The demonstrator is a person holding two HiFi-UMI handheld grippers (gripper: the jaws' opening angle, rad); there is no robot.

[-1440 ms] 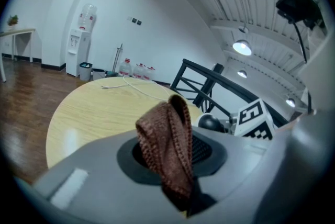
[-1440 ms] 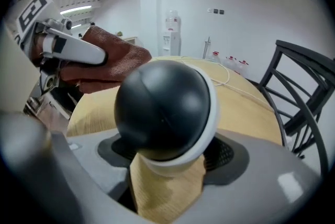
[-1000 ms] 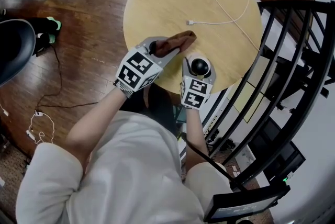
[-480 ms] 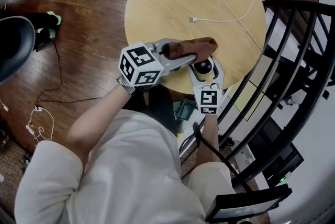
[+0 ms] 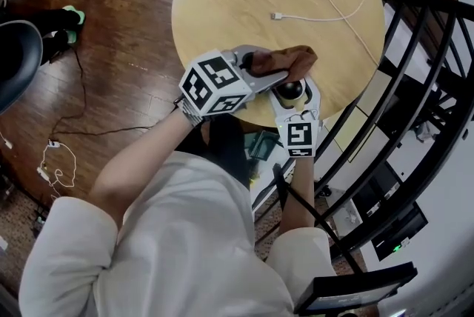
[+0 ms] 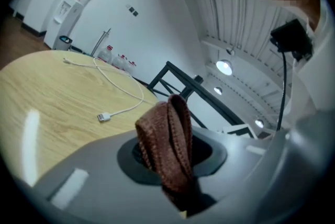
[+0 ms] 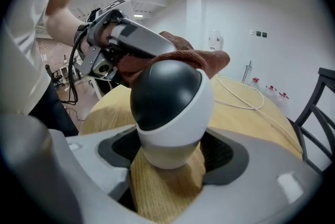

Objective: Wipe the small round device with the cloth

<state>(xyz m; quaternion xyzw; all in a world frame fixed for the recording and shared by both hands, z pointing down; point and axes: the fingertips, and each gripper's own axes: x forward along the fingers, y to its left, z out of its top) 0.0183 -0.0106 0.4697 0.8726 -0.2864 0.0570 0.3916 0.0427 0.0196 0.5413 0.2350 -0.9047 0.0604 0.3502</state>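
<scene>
Now, wiping step: left gripper pinches brown cloth atop round device, which my right gripper clamps; next, I judge, light strokes across.

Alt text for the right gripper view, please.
The right gripper is shut on a small round device, white with a dark dome, over a round wooden table. Behind it, the left gripper holds a brown cloth against the device's top. A white cable lies on the table.
</scene>
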